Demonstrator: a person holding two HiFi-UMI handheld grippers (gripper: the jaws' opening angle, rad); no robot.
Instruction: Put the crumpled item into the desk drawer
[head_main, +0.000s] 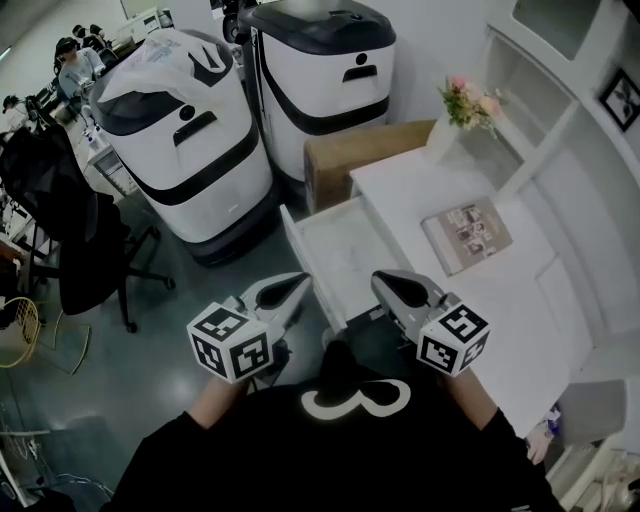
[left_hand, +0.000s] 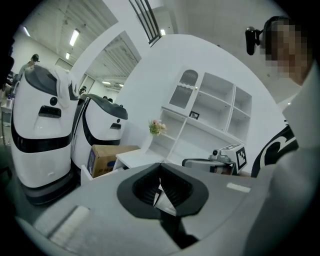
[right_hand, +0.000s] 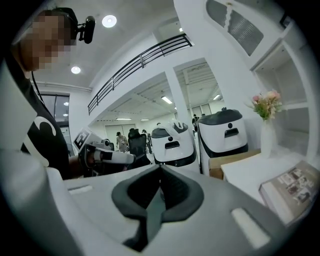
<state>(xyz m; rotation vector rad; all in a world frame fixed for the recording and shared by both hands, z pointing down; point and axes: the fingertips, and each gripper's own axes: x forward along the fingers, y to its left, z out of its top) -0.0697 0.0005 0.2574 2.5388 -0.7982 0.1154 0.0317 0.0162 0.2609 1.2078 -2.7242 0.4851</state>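
Here, left gripper (left_hand: 160, 170) pinches creased white paper (left_hand: 163, 202).

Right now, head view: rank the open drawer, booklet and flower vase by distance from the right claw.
1. open drawer: just ahead-left of the right claw.
2. booklet: flat on the desk, ahead-right.
3. flower vase: at the desk's far back corner.
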